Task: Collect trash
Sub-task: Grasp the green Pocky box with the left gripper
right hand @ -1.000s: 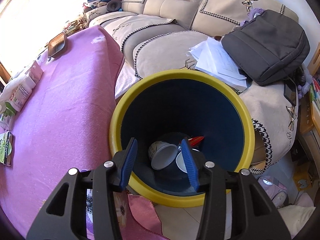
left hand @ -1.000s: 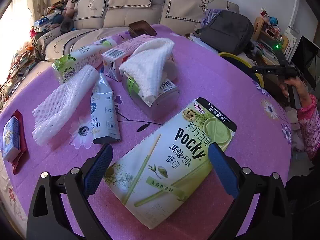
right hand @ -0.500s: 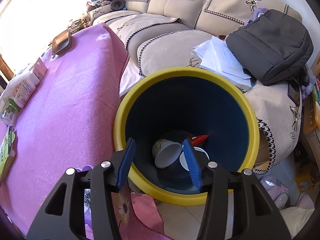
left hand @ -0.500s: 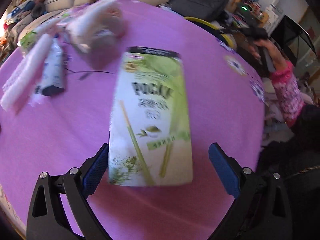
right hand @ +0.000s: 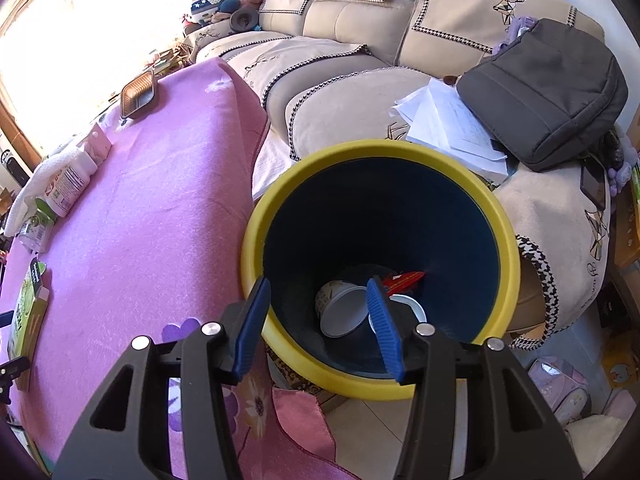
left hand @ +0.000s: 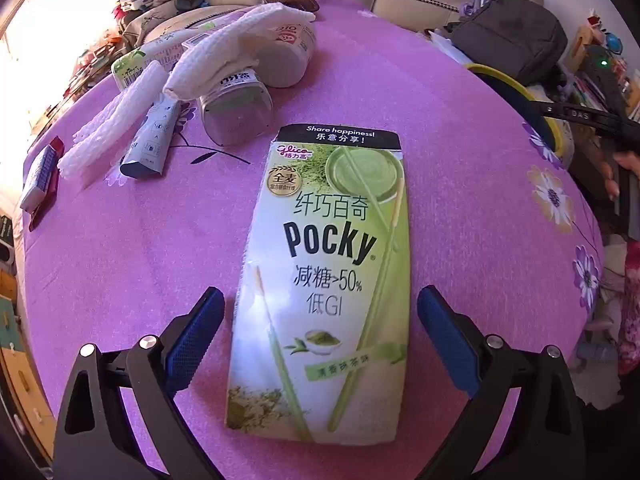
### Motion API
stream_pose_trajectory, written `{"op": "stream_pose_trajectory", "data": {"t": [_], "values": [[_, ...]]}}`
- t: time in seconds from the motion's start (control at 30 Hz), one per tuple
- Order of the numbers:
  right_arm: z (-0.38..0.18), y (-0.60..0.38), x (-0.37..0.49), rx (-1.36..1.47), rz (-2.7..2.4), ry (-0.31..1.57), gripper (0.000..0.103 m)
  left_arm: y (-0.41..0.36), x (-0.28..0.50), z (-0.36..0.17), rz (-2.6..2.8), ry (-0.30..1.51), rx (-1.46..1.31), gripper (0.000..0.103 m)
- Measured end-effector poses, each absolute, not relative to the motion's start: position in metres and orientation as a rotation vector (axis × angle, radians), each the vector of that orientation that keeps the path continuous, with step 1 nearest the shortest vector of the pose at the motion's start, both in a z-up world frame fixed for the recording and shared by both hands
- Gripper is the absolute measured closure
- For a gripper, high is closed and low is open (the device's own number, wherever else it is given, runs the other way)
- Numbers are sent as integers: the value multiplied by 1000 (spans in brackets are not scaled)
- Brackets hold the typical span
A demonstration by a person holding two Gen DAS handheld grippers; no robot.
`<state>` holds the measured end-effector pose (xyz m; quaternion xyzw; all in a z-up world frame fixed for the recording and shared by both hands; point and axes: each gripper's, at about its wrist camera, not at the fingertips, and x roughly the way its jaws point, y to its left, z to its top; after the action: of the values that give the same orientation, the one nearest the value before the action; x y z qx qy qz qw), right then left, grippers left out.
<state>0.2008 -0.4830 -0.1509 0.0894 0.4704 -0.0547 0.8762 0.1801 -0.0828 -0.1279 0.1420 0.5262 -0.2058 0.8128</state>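
Observation:
A green and white Pocky box [left hand: 326, 276] lies flat on the pink tablecloth [left hand: 120, 260], its near end between the fingers of my left gripper [left hand: 320, 328], which is open and straddles it without touching. The box also shows in the right wrist view [right hand: 26, 312] at the far left. My right gripper [right hand: 318, 316] is open and empty, held over the near rim of a yellow-rimmed dark bin [right hand: 500, 224] beside the table. White cups [right hand: 342, 314] and a red wrapper [right hand: 404, 280] lie in the bin's bottom.
Beyond the box lie a jar [left hand: 236, 108] under a white cloth [left hand: 228, 60], a small blue-white pouch [left hand: 150, 140], white foam netting [left hand: 116, 116], a green-white carton [left hand: 136, 64] and a red-edged packet [left hand: 38, 180]. A sofa [right hand: 340, 32] with a grey bag [right hand: 544, 88] stands behind.
My left gripper has swung so the Pocky box now lies straight between its fingers instead of angled. My right gripper has drifted slightly, still over the bin.

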Motion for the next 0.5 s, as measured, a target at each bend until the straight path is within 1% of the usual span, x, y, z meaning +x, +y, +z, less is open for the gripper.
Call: {"op": "stream_pose_trajectory", "data": {"t": [0.2,0.3,0.37,0.43,0.5], "values": [[-154,-488,196,199,-114,983,55,-92,185,-136,-395,1125,292,7],[-156,-489,196,202,-111,986,55,-99,184,-139,-380,1114,277,9],[-157,-488,196,205,-107,988,55,-101,181,-139,-374,1103,268,13],[-157,-486,196,203,-103,990,55,-98,177,-138,-373,1093,264,19],[-157,-484,196,202,-98,990,55,-97,175,-135,-371,1089,265,21]]}}
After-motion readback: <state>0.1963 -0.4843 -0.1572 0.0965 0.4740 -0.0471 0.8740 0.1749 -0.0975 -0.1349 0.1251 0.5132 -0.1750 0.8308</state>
